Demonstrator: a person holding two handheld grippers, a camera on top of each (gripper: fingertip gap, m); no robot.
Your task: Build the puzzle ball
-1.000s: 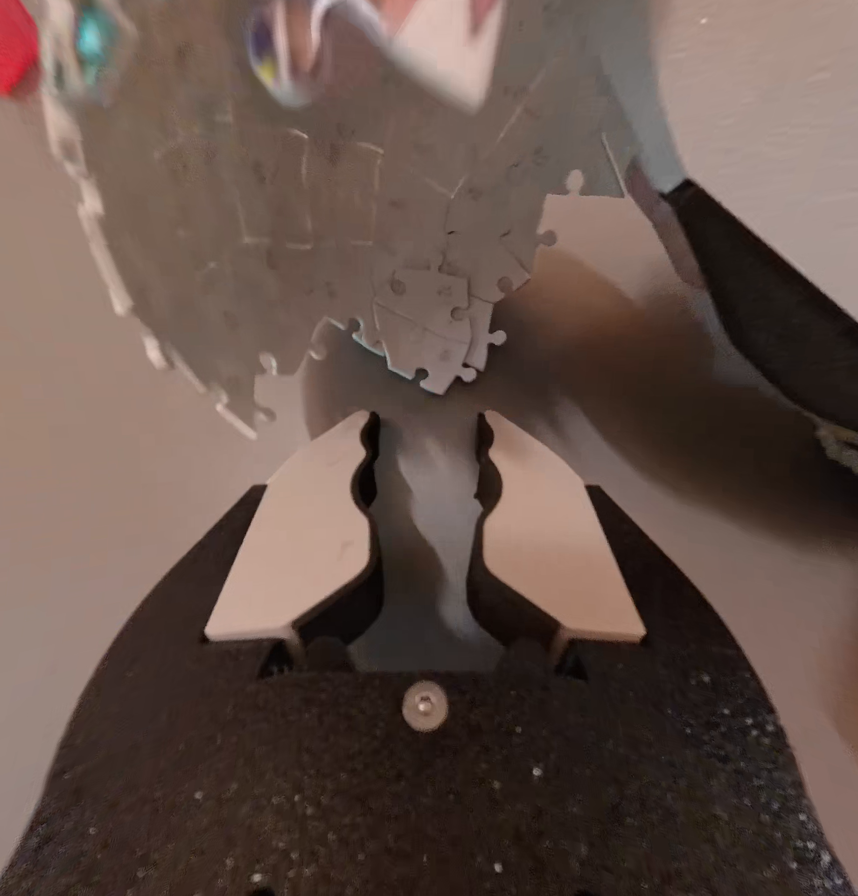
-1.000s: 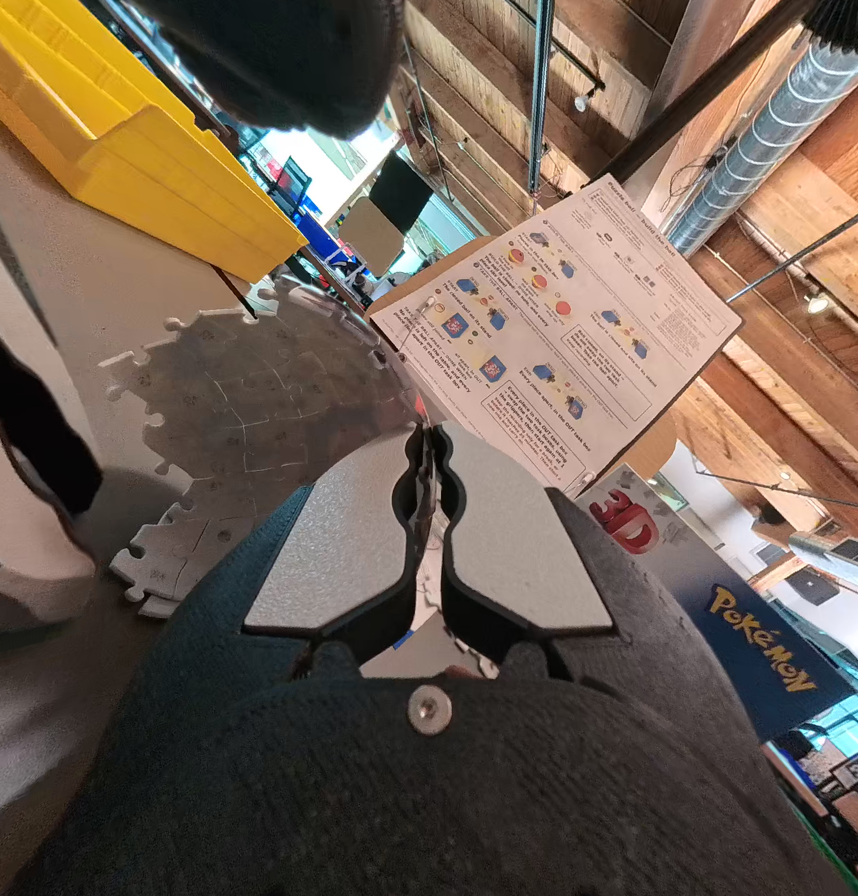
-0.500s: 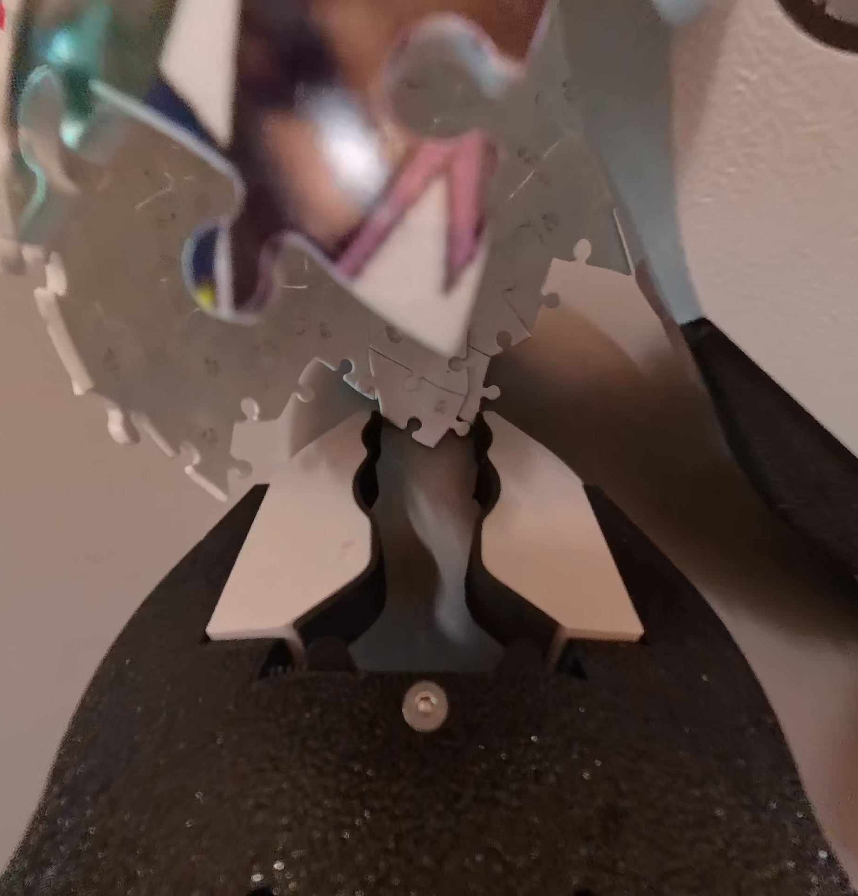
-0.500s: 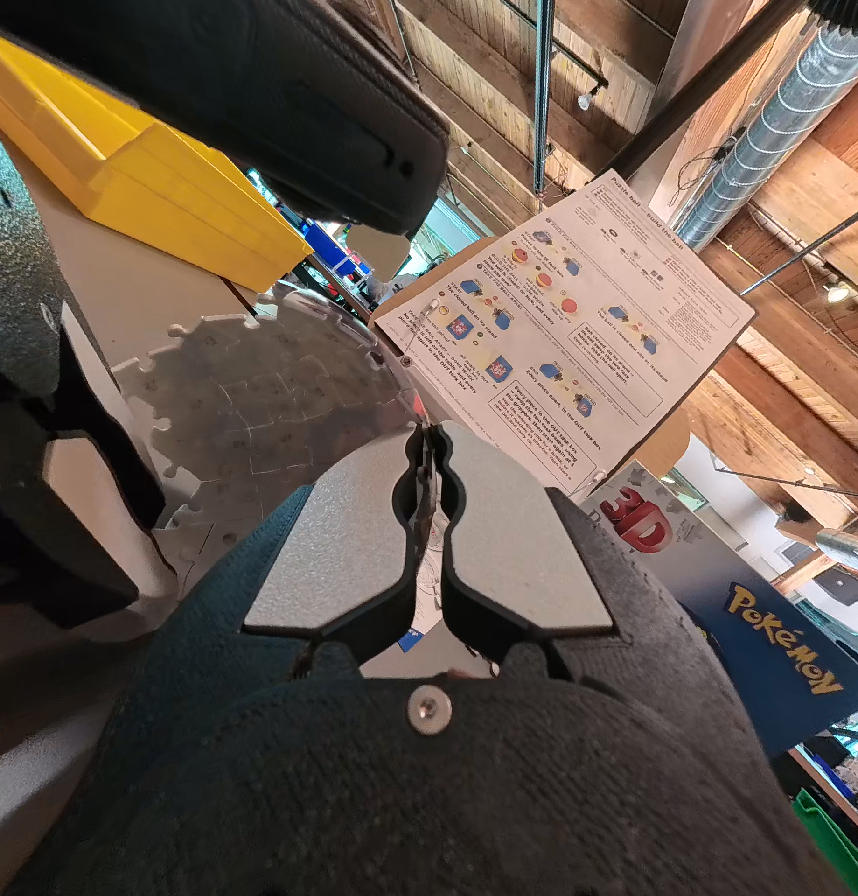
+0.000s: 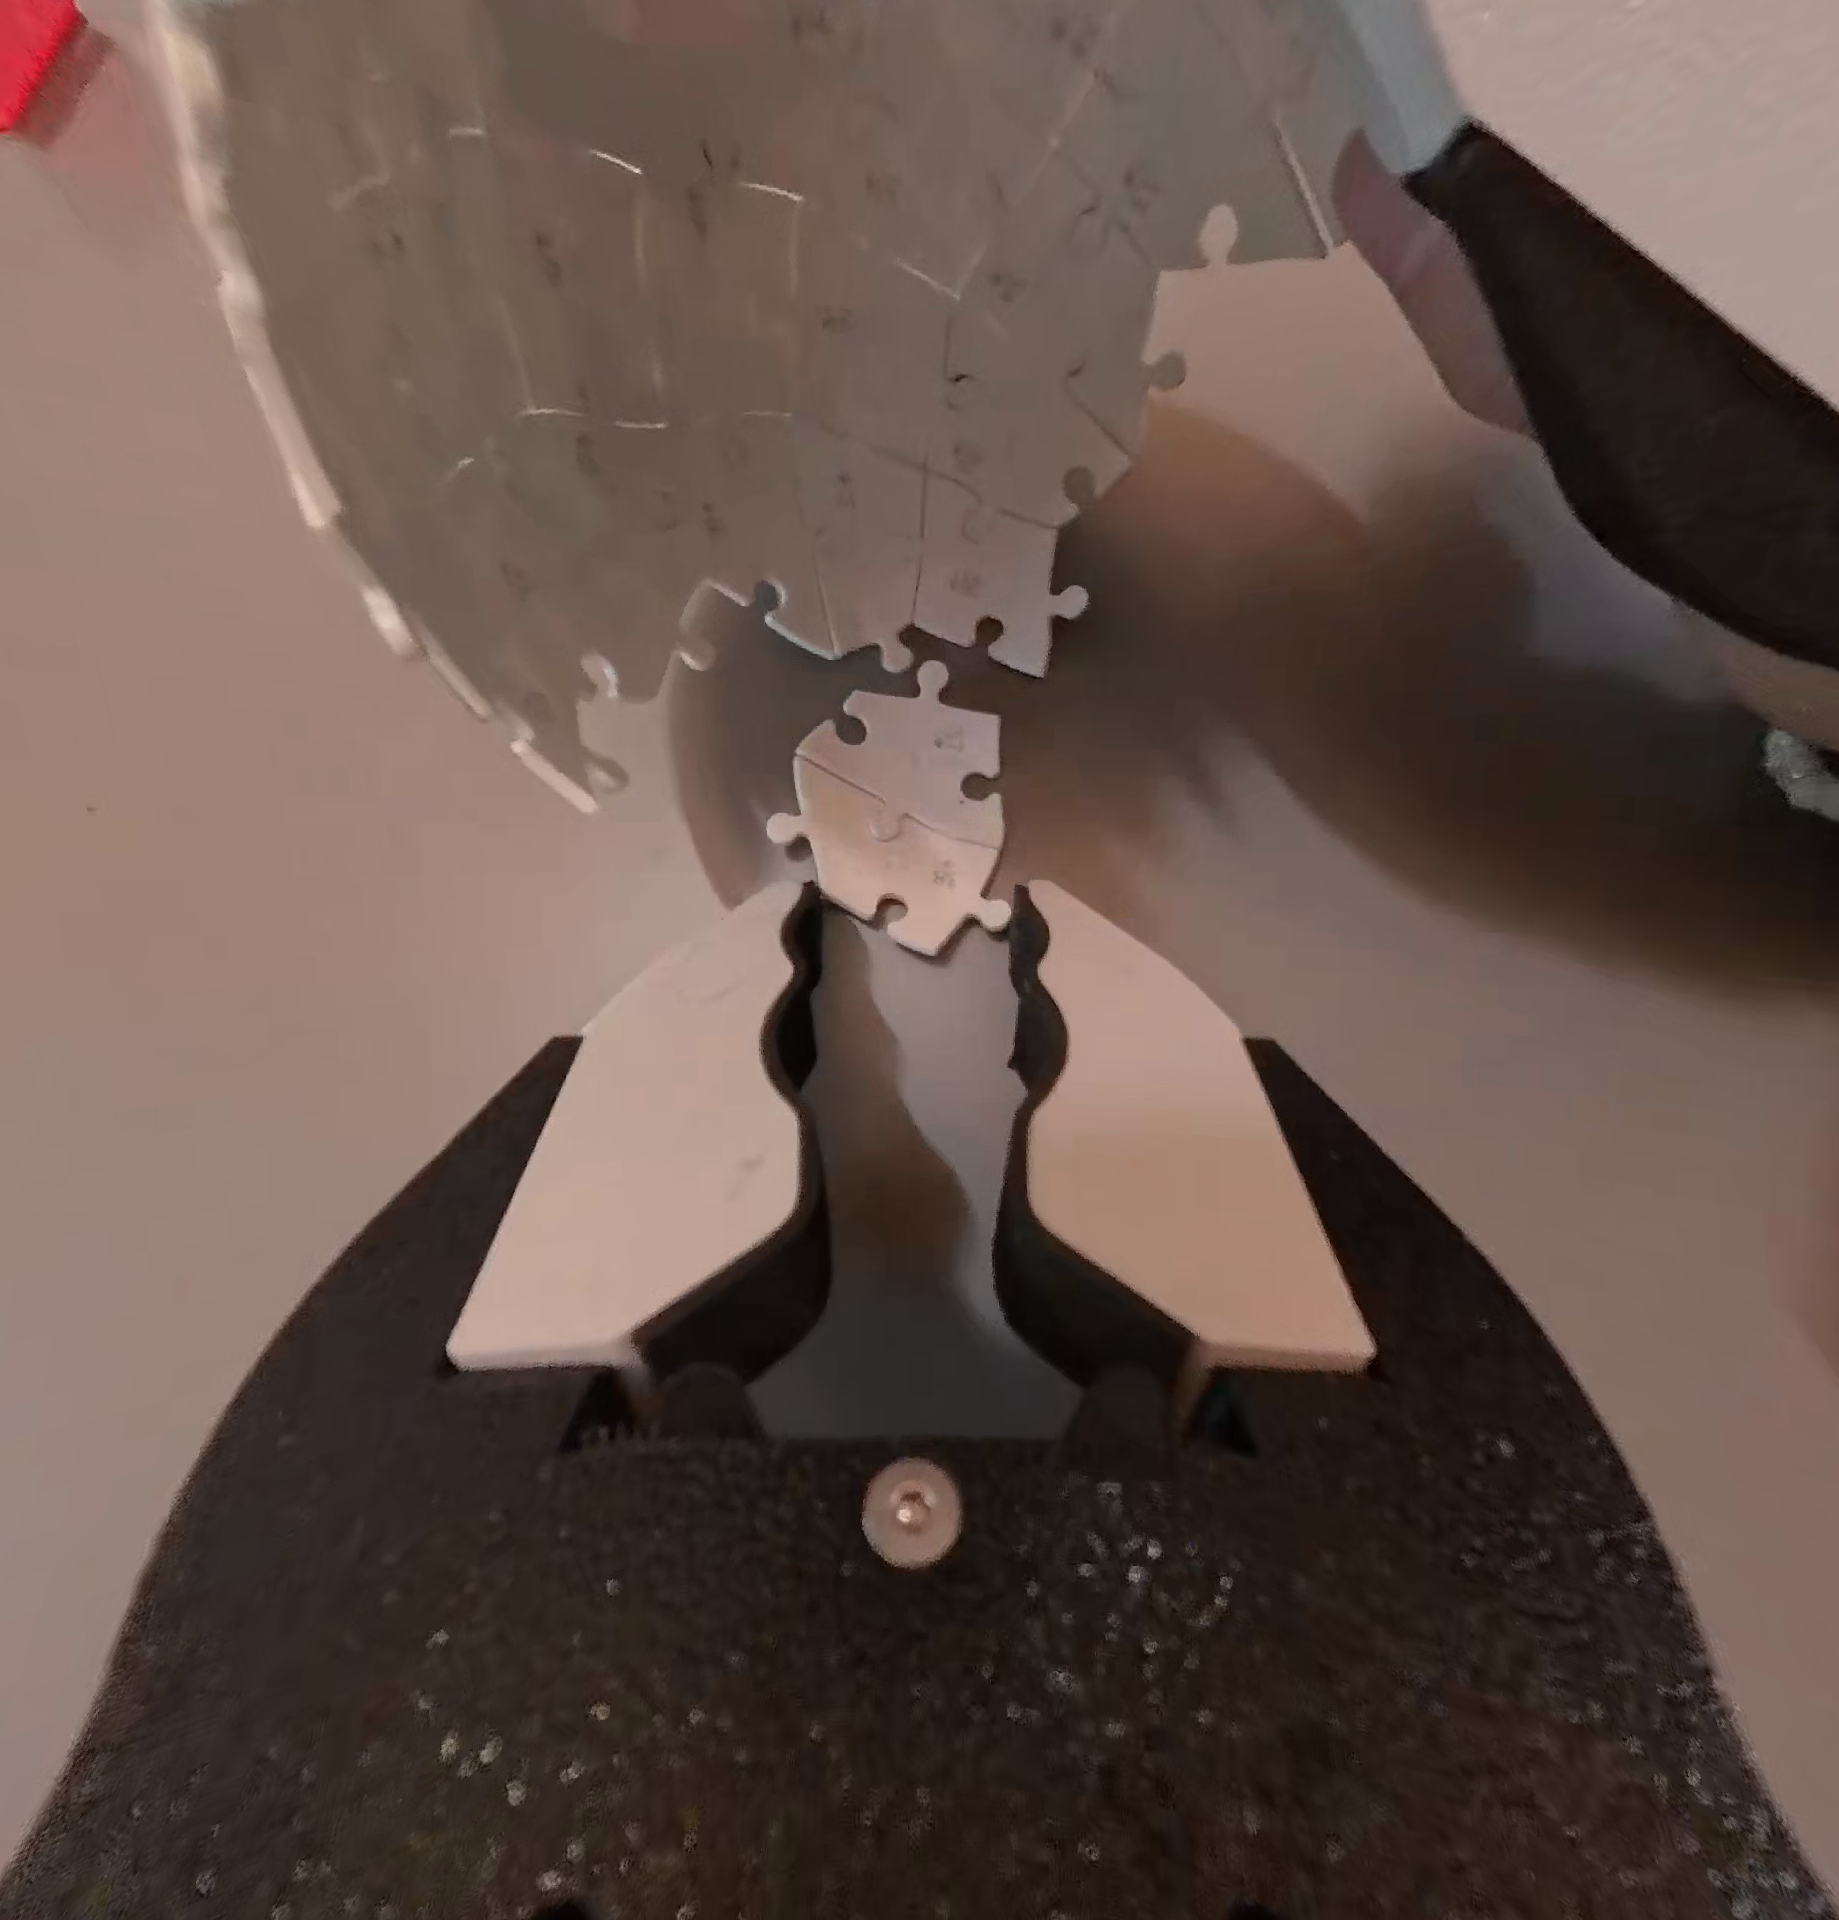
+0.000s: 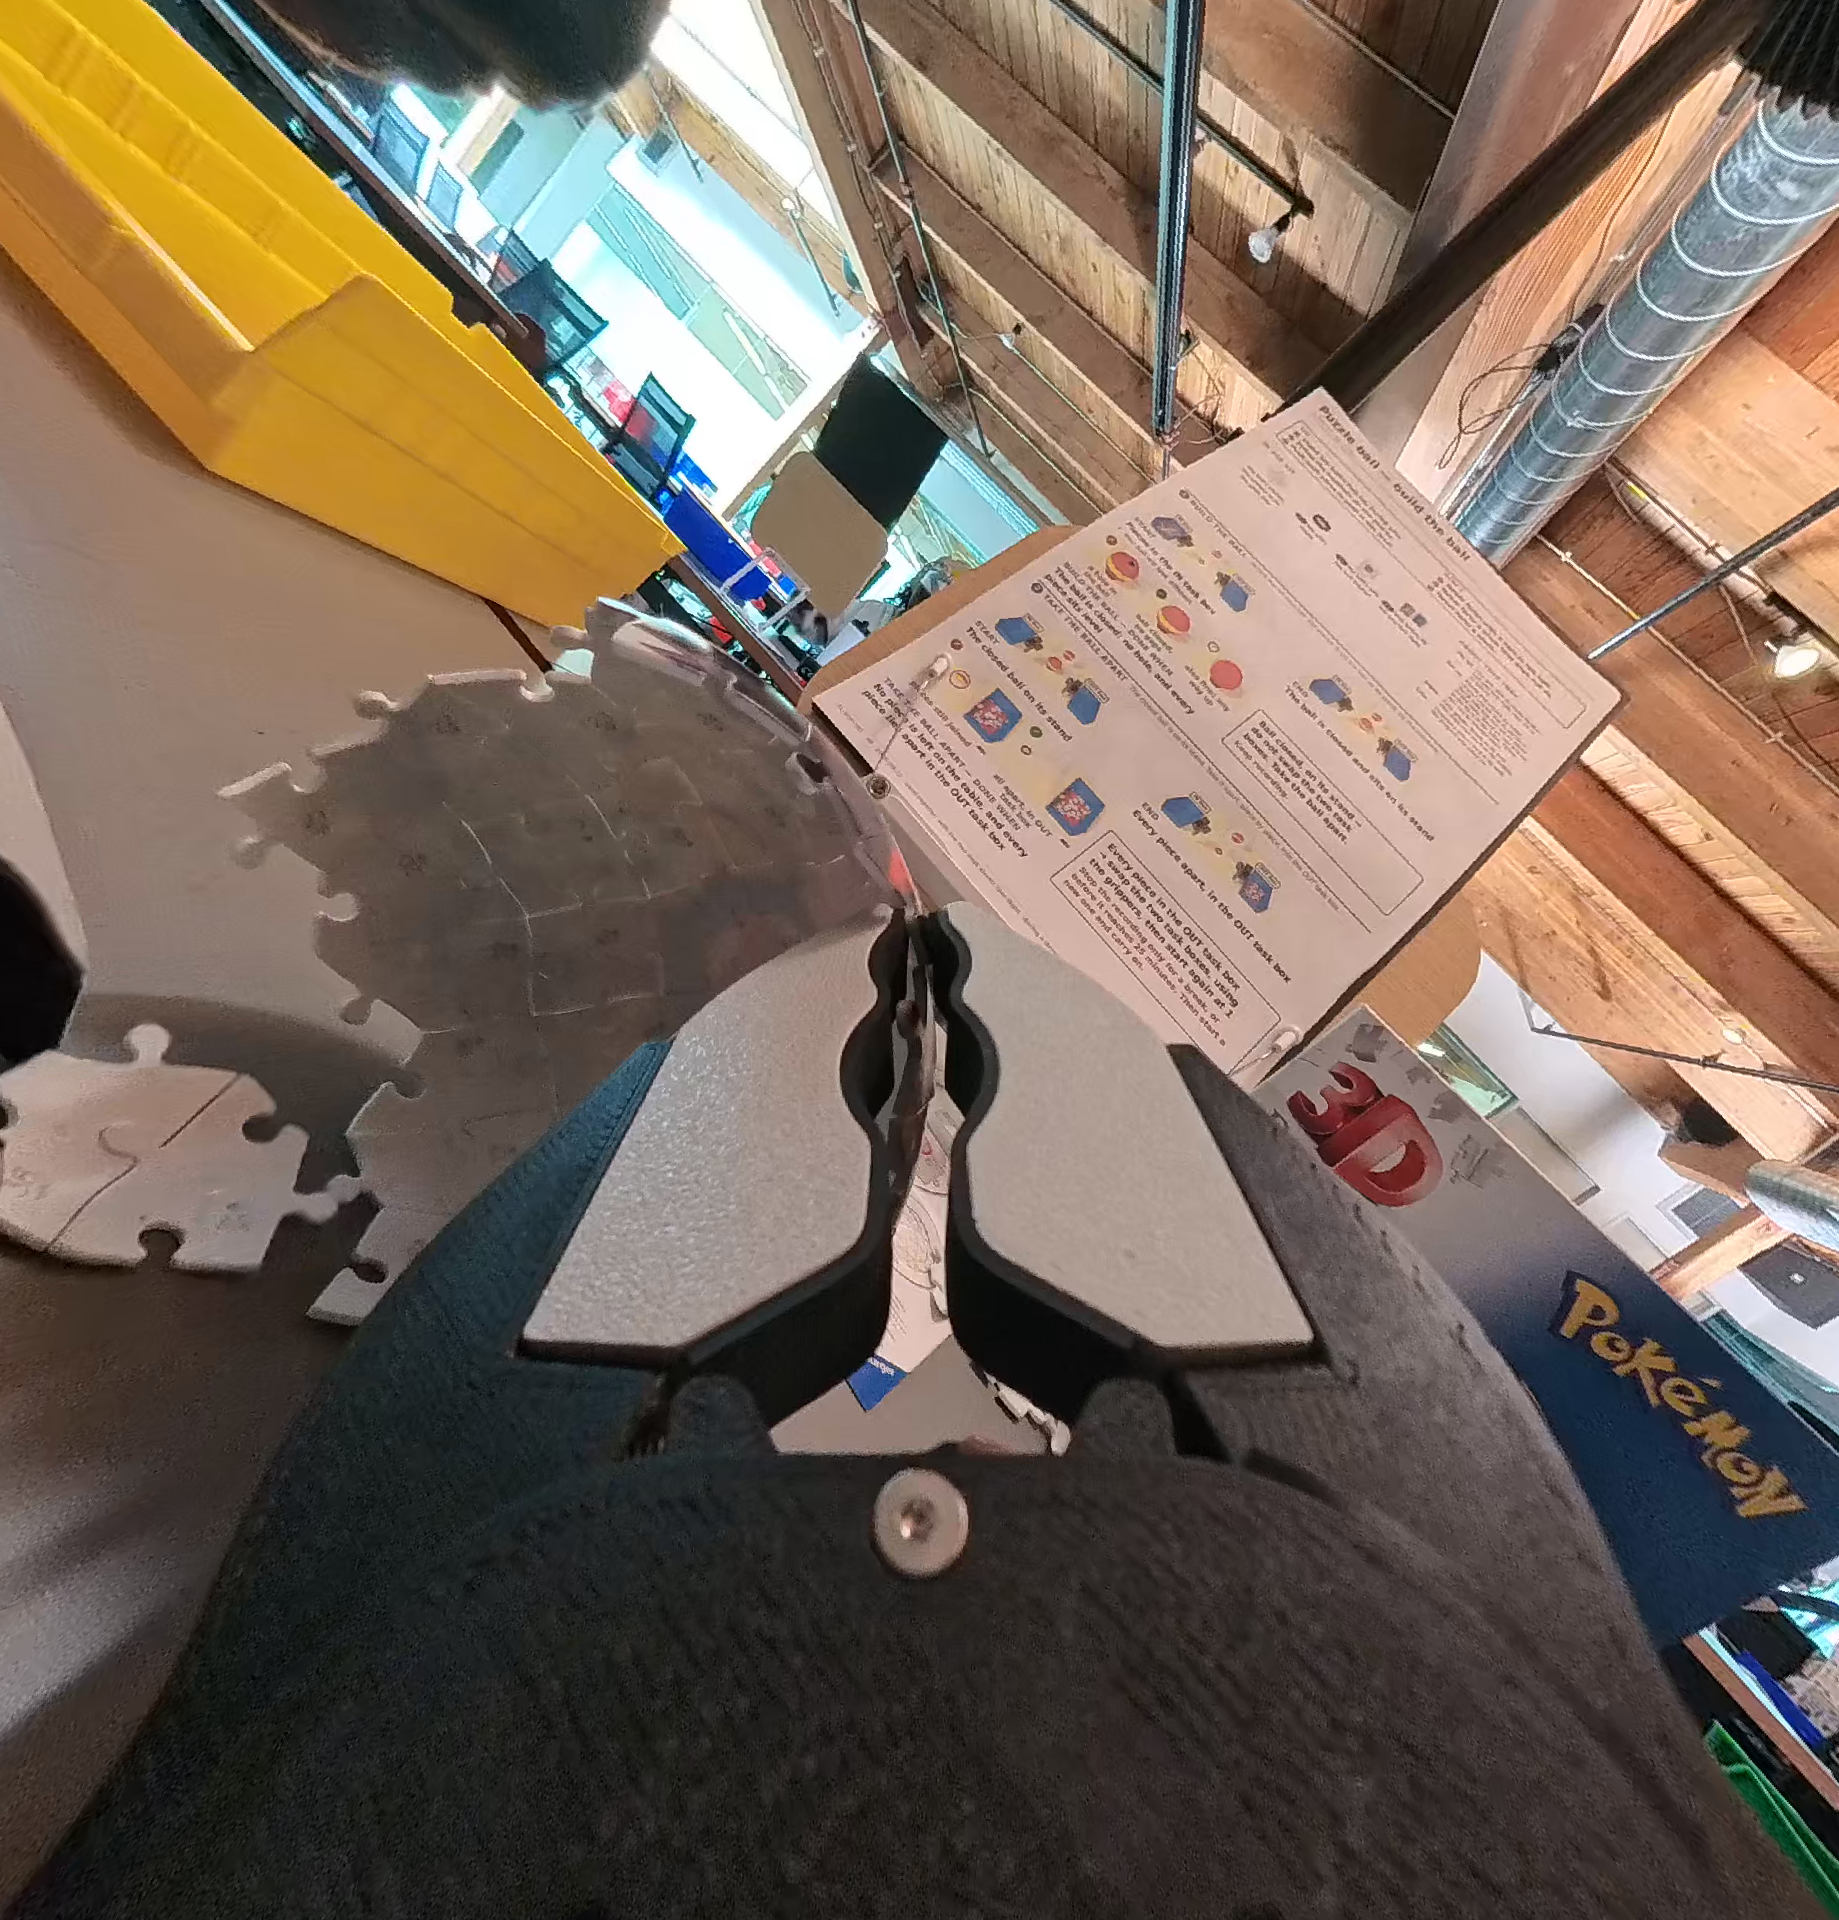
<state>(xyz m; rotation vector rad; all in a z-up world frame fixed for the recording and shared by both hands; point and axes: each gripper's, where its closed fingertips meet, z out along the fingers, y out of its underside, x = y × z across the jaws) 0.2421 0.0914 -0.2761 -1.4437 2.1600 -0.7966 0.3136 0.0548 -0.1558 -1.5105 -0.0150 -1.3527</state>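
A large curved shell of joined grey puzzle pieces [image 5: 686, 343] hangs over the beige table; it also shows in the right wrist view [image 6: 582, 883]. My right gripper [image 6: 920, 925] is shut on the shell's thin edge, and shows black at the upper right of the left wrist view [image 5: 1642, 374]. A small cluster of joined pieces [image 5: 899, 821] is apart from the shell, just below its lower rim. My left gripper [image 5: 915, 909] has its fingers against both sides of the cluster's lower piece. The cluster also shows at the left of the right wrist view [image 6: 136, 1174].
Yellow bins [image 6: 323, 343] are stacked on the table behind the shell. An instruction sheet on a board [image 6: 1258, 748] and a blue puzzle box [image 6: 1621, 1382] stand to the right. A red object [image 5: 1, 62] lies at the far left. Bare table [image 5: 219, 1039] surrounds the left gripper. Spacing between my two grippers at the tips: around 15 centimeters.
The left fingers moved up to the shell's lower tip and narrowed around it. The small cluster has come off the shell and stays at the left fingertips; the shell has shifted away.
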